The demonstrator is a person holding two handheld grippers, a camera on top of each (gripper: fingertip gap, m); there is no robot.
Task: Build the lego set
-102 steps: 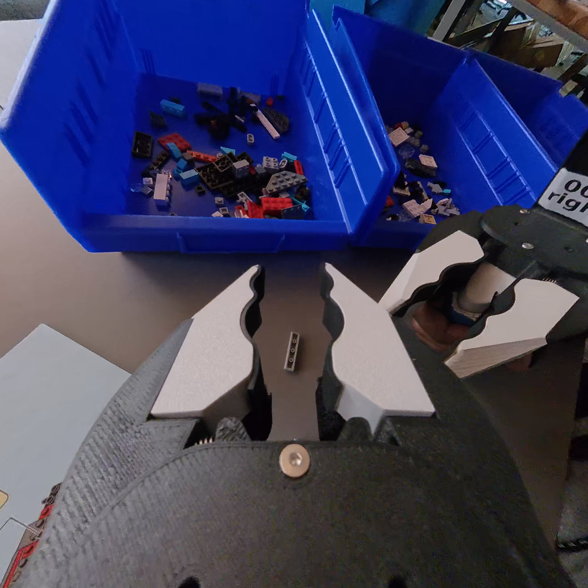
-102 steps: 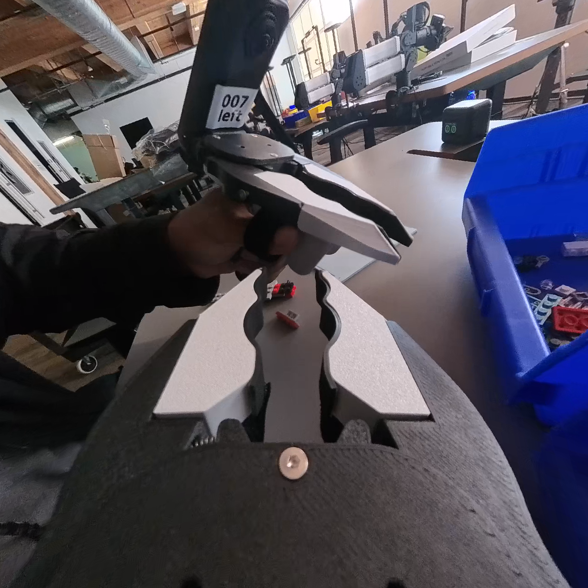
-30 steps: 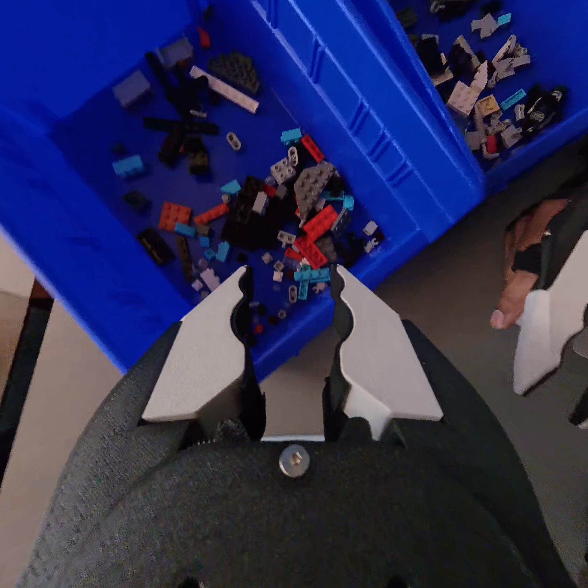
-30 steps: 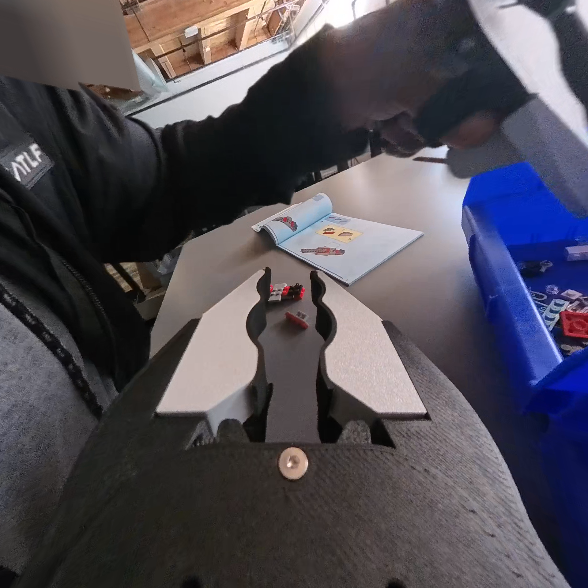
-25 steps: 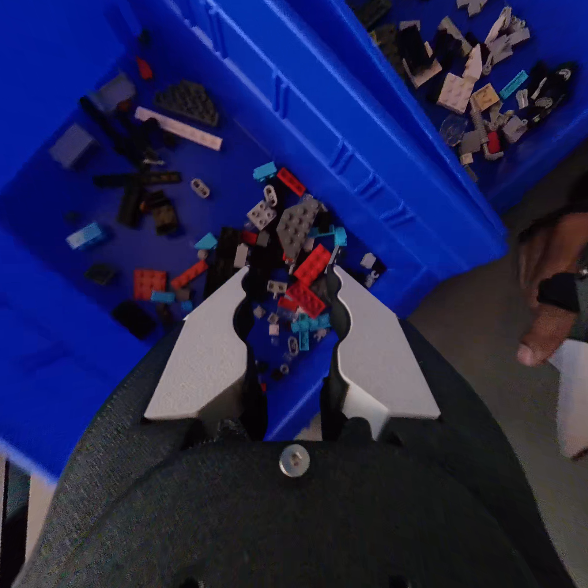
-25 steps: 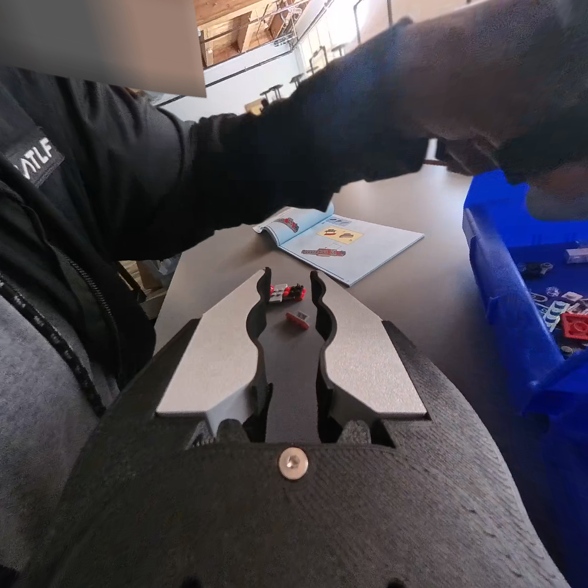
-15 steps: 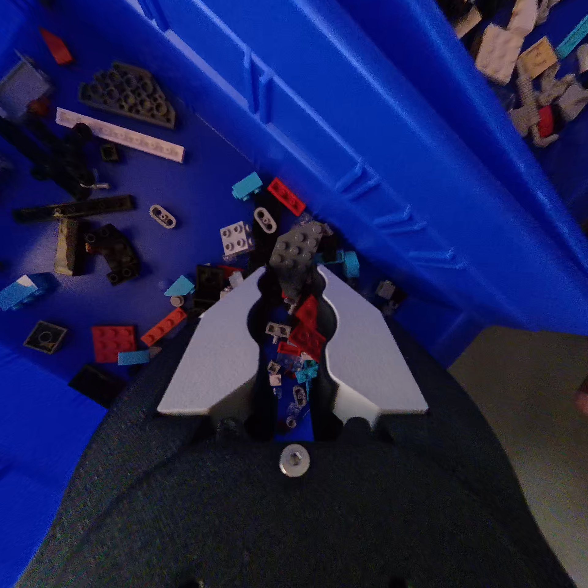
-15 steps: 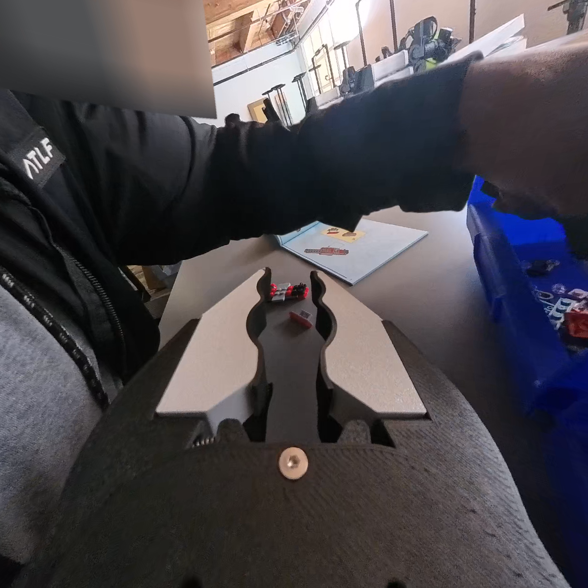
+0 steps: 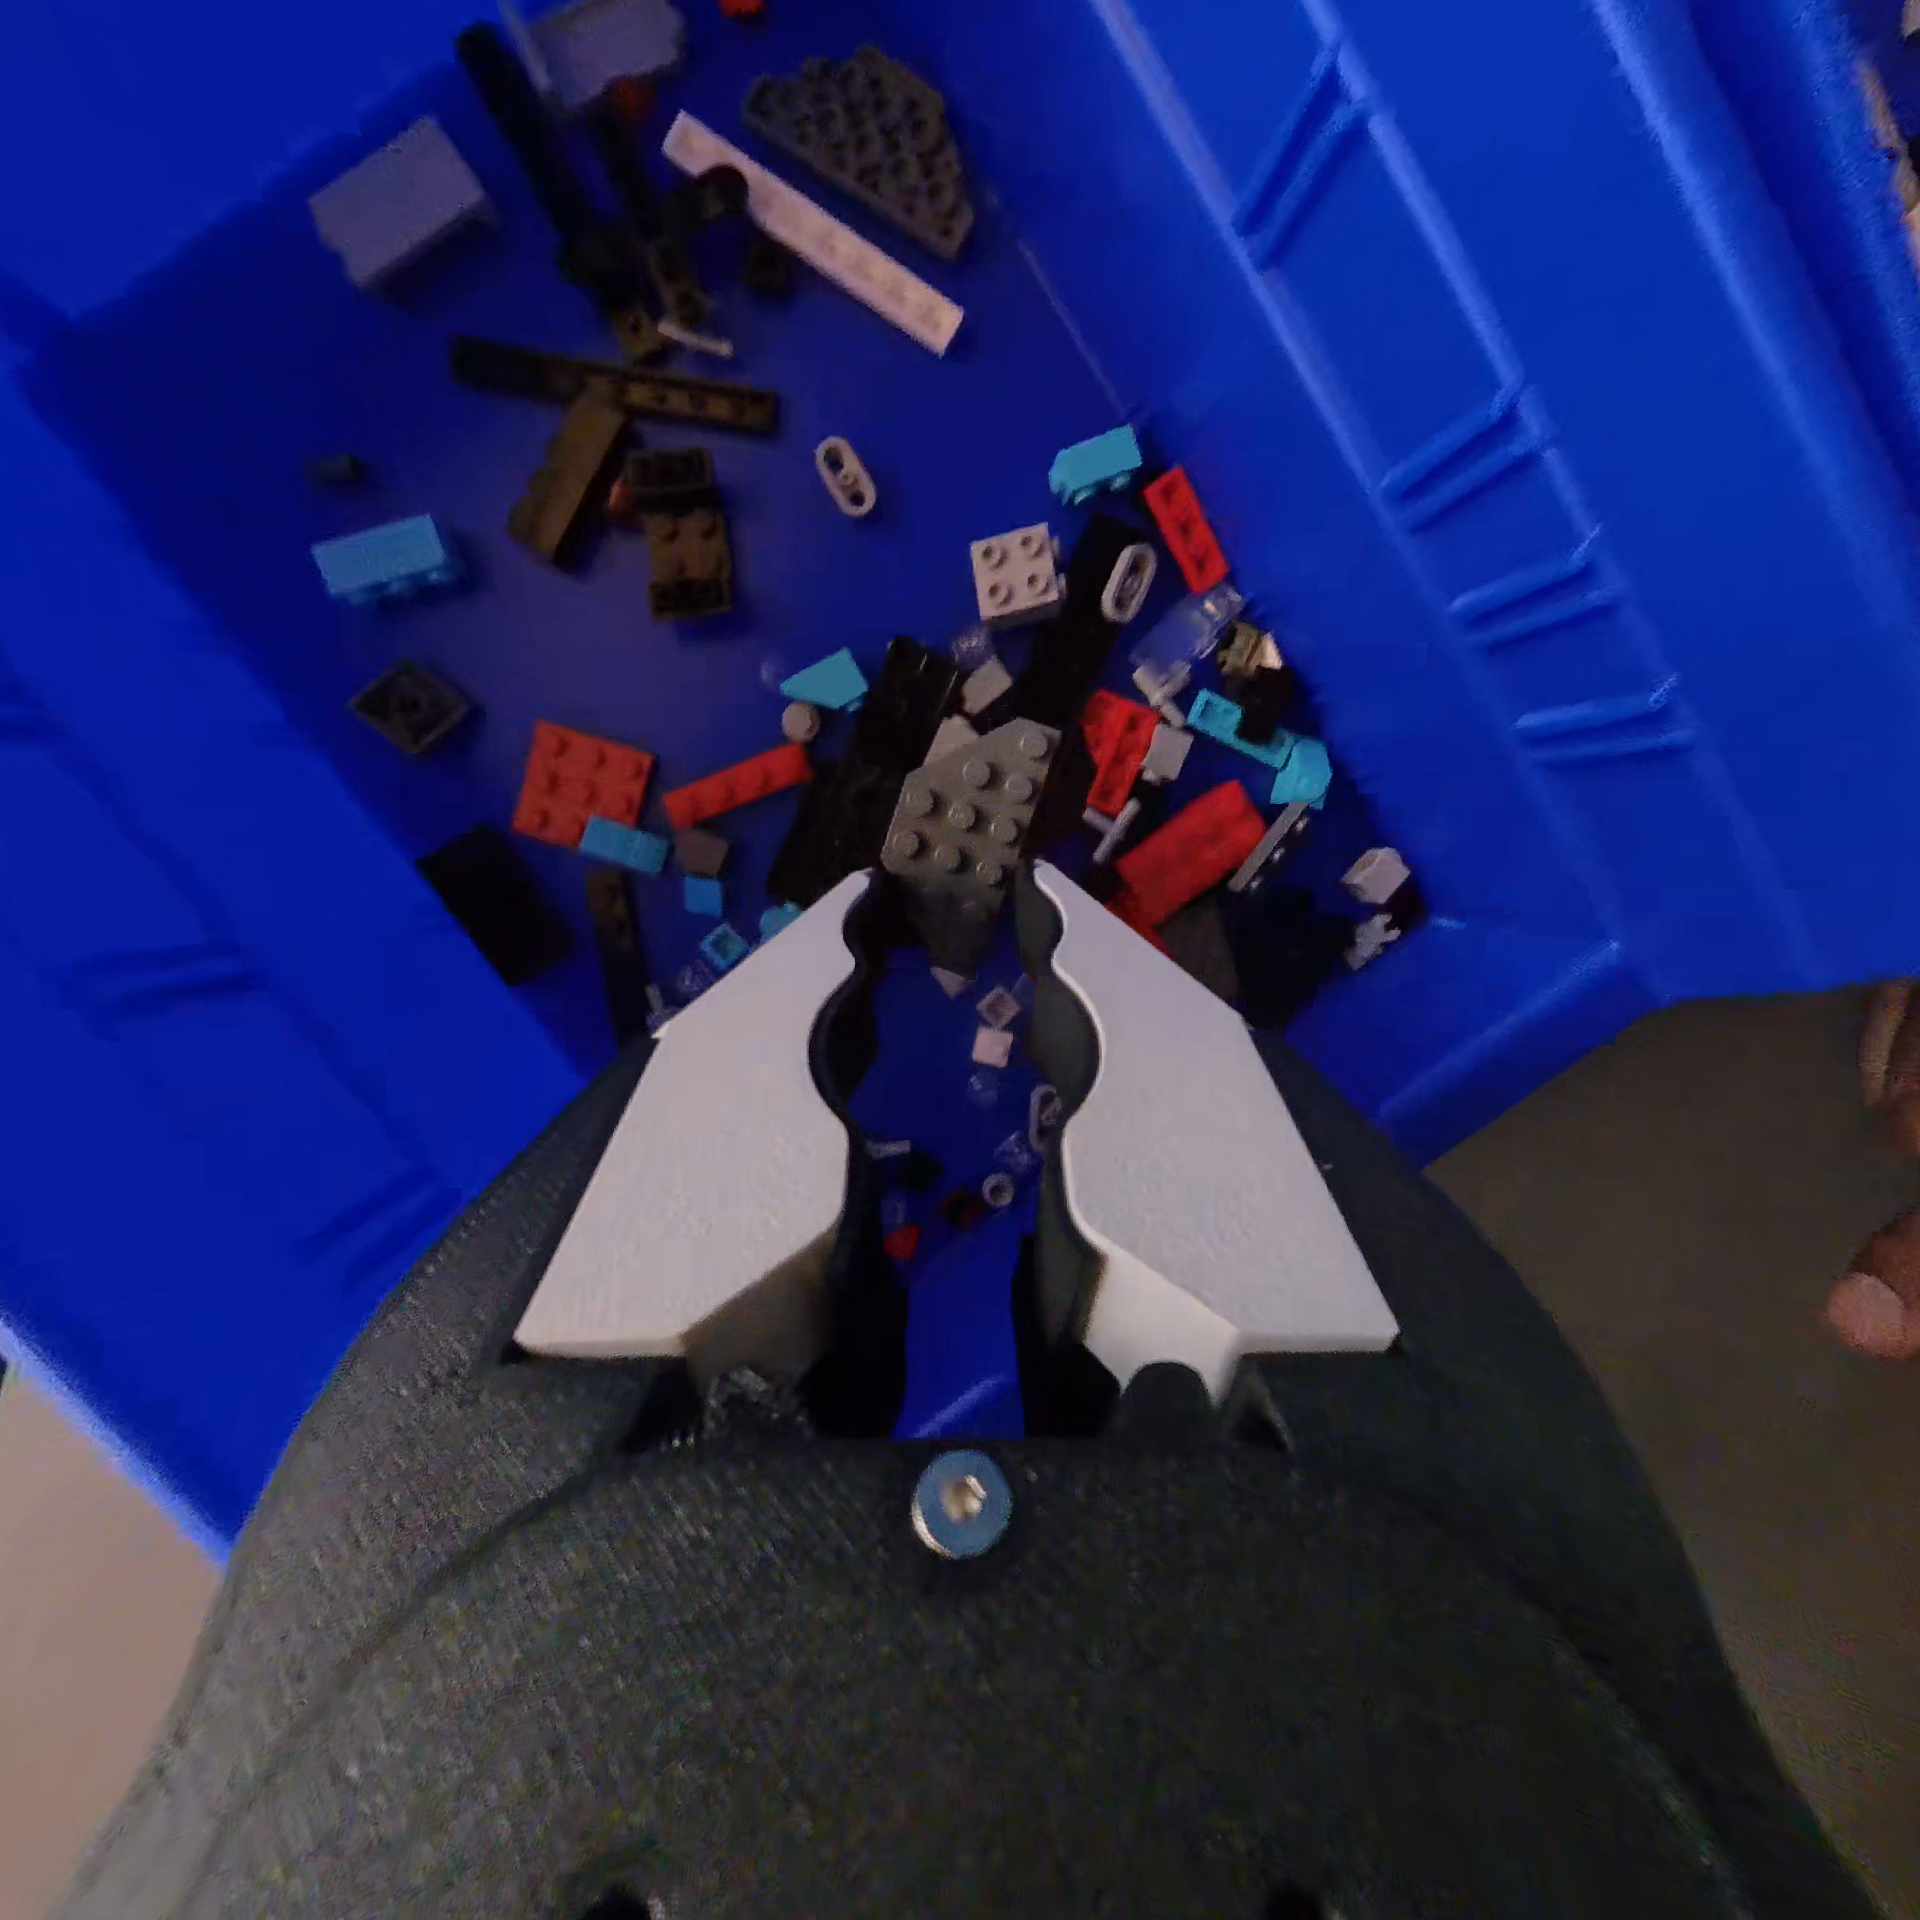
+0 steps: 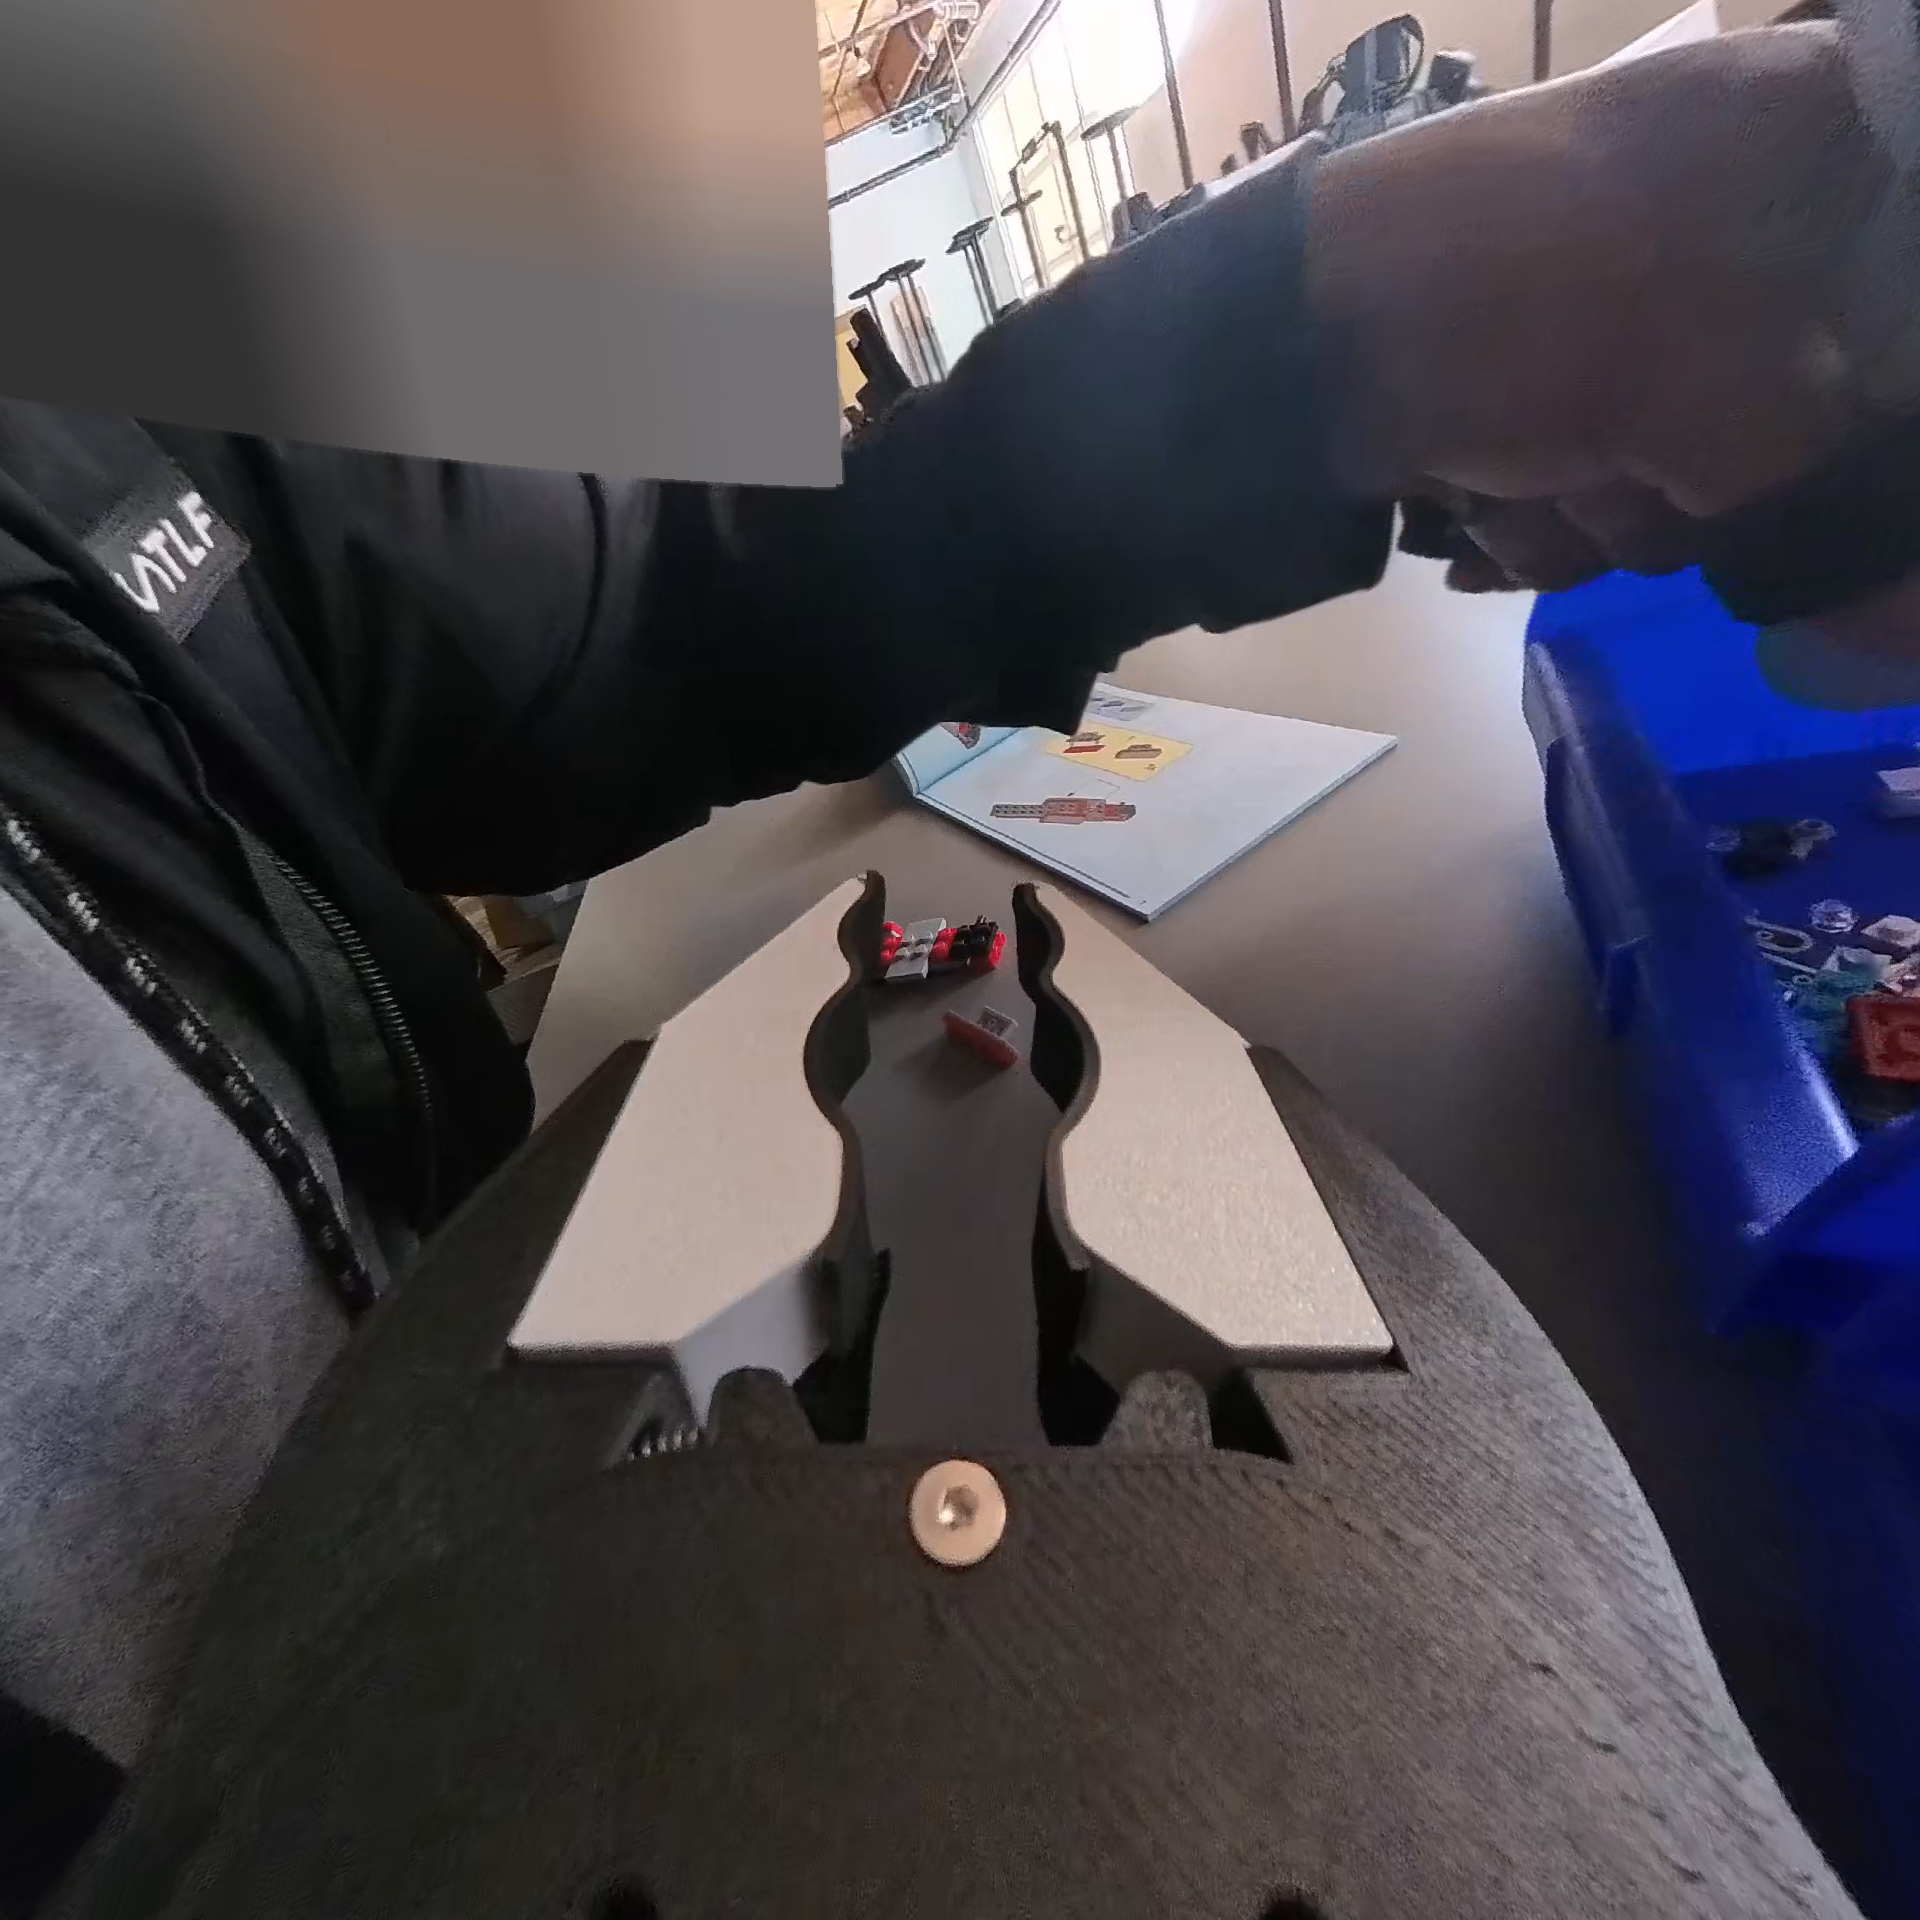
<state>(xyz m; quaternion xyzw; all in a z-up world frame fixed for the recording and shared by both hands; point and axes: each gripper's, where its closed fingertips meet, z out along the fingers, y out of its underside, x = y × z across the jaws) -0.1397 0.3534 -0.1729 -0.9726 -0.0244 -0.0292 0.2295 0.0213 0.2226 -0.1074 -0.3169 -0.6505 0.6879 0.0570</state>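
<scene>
Inside the blue bin [image 9: 1507,436], atop the loose brick pile, the grey wedge plate [image 9: 971,821] sits between the left gripper [image 9: 943,894] tips, apparently pinched (light, stiff, slick plastic; clamp its narrow edges). The right gripper [image 10: 940,894] hangs empty, parted.

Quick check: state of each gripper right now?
Left gripper: jaws closed on the grey wedge plate in the blue bin.
Right gripper: jaws open, holding nothing, above the table.
</scene>
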